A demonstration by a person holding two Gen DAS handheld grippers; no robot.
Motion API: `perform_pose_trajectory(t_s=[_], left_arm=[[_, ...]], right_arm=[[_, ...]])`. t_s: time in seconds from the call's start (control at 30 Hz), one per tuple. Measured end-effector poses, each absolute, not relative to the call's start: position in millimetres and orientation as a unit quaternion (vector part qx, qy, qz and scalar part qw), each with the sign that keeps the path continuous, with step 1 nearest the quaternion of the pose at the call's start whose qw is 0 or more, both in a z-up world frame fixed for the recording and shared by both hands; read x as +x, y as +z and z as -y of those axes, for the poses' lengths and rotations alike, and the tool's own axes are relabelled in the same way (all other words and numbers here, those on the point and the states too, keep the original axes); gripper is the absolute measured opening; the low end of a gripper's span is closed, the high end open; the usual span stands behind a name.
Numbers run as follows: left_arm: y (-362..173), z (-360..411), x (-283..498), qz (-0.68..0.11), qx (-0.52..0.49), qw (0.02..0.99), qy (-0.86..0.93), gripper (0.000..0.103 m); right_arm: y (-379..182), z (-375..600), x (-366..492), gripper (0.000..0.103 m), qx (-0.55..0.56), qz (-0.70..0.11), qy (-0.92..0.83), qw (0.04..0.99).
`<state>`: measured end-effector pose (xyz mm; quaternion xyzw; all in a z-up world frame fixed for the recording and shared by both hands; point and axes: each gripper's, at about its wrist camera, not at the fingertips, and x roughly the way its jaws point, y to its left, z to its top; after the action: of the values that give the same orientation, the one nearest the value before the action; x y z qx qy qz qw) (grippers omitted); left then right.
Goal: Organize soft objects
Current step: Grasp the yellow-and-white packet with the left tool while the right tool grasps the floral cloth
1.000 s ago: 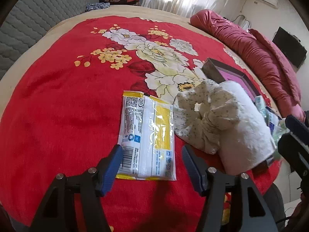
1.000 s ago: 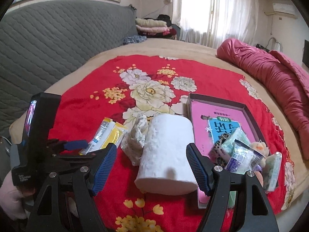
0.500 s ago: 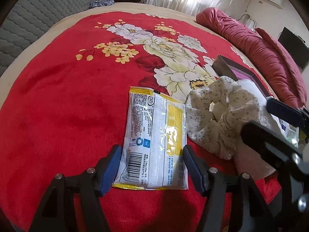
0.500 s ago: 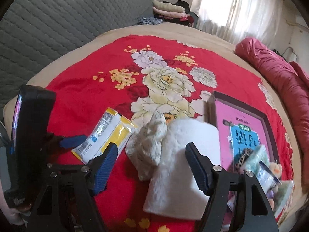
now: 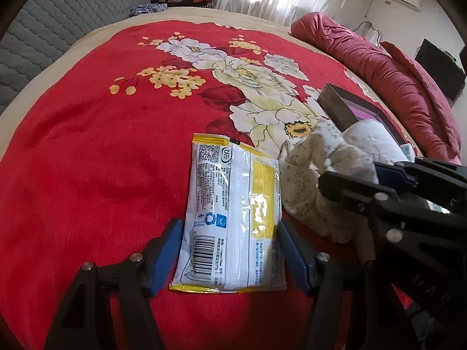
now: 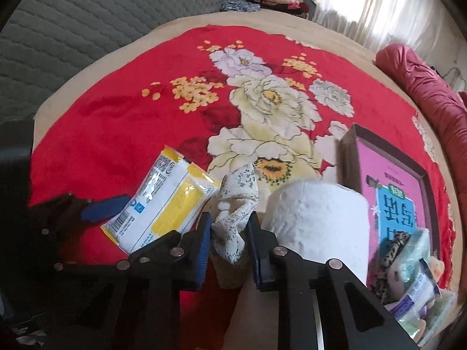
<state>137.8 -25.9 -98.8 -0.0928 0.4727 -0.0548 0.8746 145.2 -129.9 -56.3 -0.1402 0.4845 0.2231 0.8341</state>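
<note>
Looks like the pick-up step is being worked on right now: the floral cloth [image 6: 236, 218] is being pinched by the right gripper [image 6: 229, 243], whose jaws have just been closing with the fabric bunched between the blue pads. Next, it probably needs to be lifted clear of the toilet roll [image 6: 318, 221] touching it and carried toward the box [image 6: 391, 175] at the bed's right edge. Meanwhile the wipes packet [image 5: 233, 218] is being straddled by the left gripper [image 5: 230, 250], jaws spread wide, pads just beside its long edges, nothing squeezed yet, near the red blanket's [image 5: 87, 145] front edge.
</note>
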Motion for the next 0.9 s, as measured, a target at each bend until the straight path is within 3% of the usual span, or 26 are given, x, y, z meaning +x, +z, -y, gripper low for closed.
perform_pose_trajectory(t_s=[0.13,0.23,0.5,0.9], left_arm=[[-100.2,29.6,140.0,-0.469,-0.086,0.878,-0.053,0.068],[-100.3,31.6,140.5,-0.463,-0.079,0.881,-0.053,0.068],[-99.2,27.3,142.3,-0.455,-0.088,0.884,-0.062,0.051],[-67.7,23.5,125.3,-0.412,-0.104,0.902,-0.083,0.049]], right_arm=[[-55.2,134.4,146.4,0.013,-0.121,-0.475,0.223,0.843],[-50.5,146.2,146.5,0.011,-0.092,-0.465,0.223,0.852],[-27.2,163.0,131.2,0.011,-0.052,-0.427,0.244,0.869],[3.1,185.5,116.2,0.01,-0.031,-0.383,0.237,0.892]])
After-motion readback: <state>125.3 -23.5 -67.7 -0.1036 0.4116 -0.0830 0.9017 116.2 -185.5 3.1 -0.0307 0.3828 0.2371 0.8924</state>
